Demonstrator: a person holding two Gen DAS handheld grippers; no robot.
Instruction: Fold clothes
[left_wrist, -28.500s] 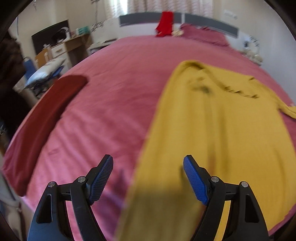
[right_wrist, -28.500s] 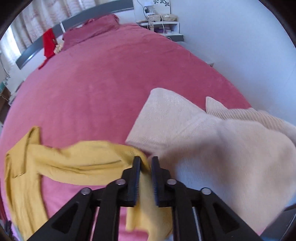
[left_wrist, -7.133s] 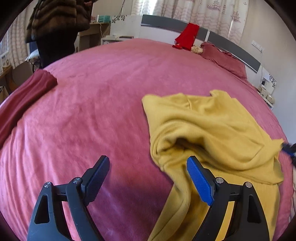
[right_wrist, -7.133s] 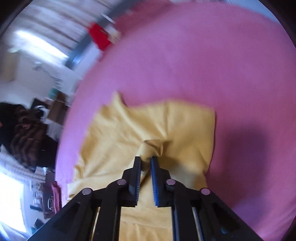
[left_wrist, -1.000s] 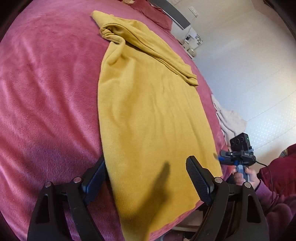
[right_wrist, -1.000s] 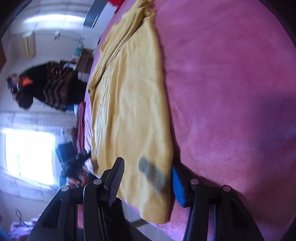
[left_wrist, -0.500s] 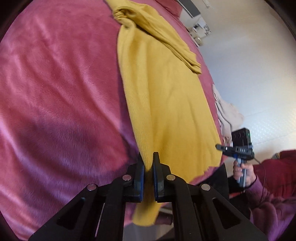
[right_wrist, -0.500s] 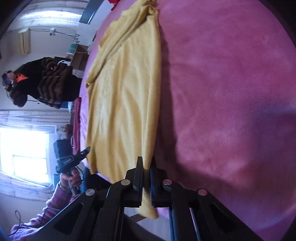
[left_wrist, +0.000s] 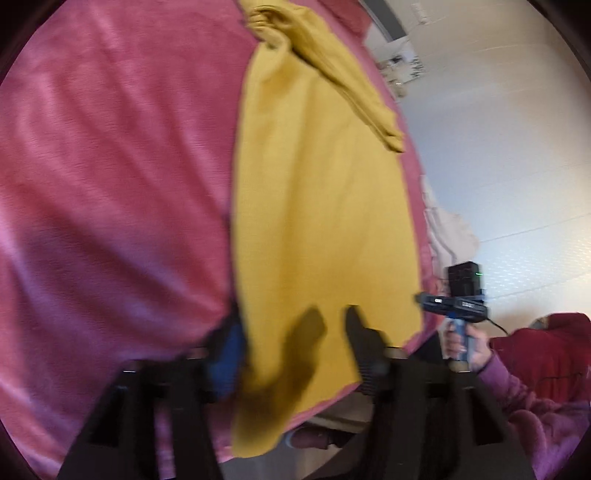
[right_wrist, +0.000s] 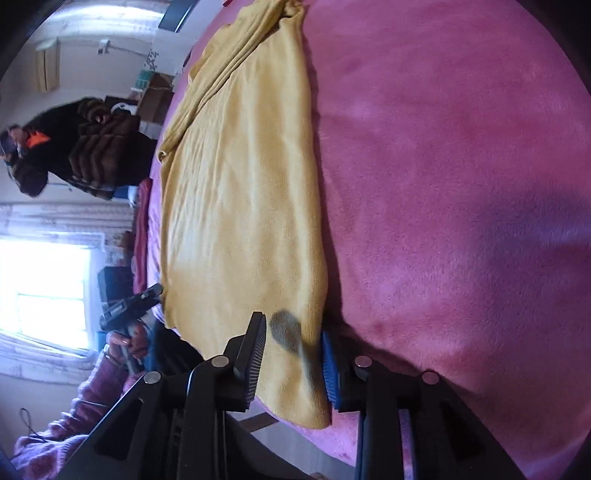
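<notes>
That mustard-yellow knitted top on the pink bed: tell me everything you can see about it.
The mustard-yellow knitted top looks soft and fine-knit. It lies flat as a long strip on the pink plush bedcover, with a sleeve folded over its far end. Its near hem hangs over the bed's edge. Each near corner sits between opening jaws, those of the left gripper and the right gripper, and neither pinches the cloth.

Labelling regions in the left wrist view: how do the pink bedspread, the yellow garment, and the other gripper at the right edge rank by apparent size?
1. pink bedspread
2. yellow garment, nearly as large
3. right gripper, smallest, though it sits farther from the camera
</notes>
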